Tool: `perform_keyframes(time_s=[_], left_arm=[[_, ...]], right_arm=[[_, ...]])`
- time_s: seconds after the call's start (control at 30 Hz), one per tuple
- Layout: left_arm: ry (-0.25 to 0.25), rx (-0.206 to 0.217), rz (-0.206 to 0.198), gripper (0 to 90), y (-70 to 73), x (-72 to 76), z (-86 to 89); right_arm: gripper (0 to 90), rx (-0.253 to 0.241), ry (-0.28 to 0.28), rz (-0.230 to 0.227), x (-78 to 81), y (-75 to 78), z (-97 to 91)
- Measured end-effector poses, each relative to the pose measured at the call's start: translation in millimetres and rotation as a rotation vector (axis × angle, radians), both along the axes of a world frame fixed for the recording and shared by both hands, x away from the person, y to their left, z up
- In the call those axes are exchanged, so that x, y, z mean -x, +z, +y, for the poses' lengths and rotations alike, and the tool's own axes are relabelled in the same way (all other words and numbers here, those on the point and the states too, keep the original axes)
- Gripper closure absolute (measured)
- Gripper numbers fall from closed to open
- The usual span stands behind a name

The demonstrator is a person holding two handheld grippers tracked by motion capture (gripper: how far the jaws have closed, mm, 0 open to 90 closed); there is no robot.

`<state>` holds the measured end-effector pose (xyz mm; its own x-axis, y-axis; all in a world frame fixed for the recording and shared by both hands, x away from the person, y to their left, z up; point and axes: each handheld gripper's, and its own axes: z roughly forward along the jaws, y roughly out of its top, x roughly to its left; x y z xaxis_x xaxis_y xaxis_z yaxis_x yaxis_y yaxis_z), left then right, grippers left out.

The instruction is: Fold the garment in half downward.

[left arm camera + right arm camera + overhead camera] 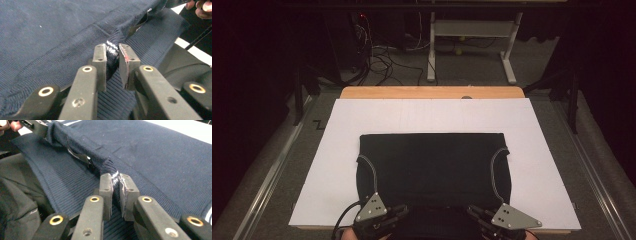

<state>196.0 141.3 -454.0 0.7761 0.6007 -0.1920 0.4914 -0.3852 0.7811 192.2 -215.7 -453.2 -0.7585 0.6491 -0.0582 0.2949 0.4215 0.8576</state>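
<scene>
A dark navy knit sweater [432,162] lies flat on the white sheet [532,125], its ribbed collar toward the near edge. My left gripper [399,212] is at the collar's left end, shut on the navy collar edge with white stripes [111,50]. My right gripper [474,212] is at the collar's right end, shut on the same collar edge [115,178]. The pinched collar is lifted a little off the ribbed fabric [65,180] beneath it. A small tag [80,156] hangs inside the neck.
The white sheet covers a wooden table [432,92]. Behind the table stand a white desk frame [472,40] and tangled cables [382,60] on grey carpet. Metal rails [272,170] run along both sides. A person's fingers [201,8] show past the collar.
</scene>
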Motion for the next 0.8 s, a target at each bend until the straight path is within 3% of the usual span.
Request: perform_keyframes(time_s=[0.17, 0.23, 0.33, 0.4, 0.5, 0.8], left_arm=[[-0.017, 0.001, -0.002, 71.0, -0.1, 9.6, -0.6], [-0.027, 0.008, 0.0, 68.0, -0.3, 12.3, 0.7], [0.003, 0.014, -0.023, 61.4, 2.8, 12.3, 4.3], [0.031, 0.028, -0.025, 56.1, 3.3, 7.4, 8.4], [0.051, 0.016, -0.03, 52.8, -0.1, 0.1, 11.8], [0.13, 0.031, -0.064, 37.3, -5.6, -36.6, 32.4]], right_arm=[[81.6, 0.004, 0.001, 0.002, 7.5, -0.6, -2.6], [76.8, 0.0, 0.003, 0.012, 9.3, -0.8, -4.0], [70.1, -0.018, -0.004, 0.006, 10.5, -1.3, -6.0], [64.3, -0.029, -0.021, -0.003, 8.5, -1.5, -7.1], [55.4, -0.031, -0.063, -0.006, 2.4, -3.8, -7.8], [37.4, -0.066, -0.211, -0.003, -28.0, -12.5, -25.2]])
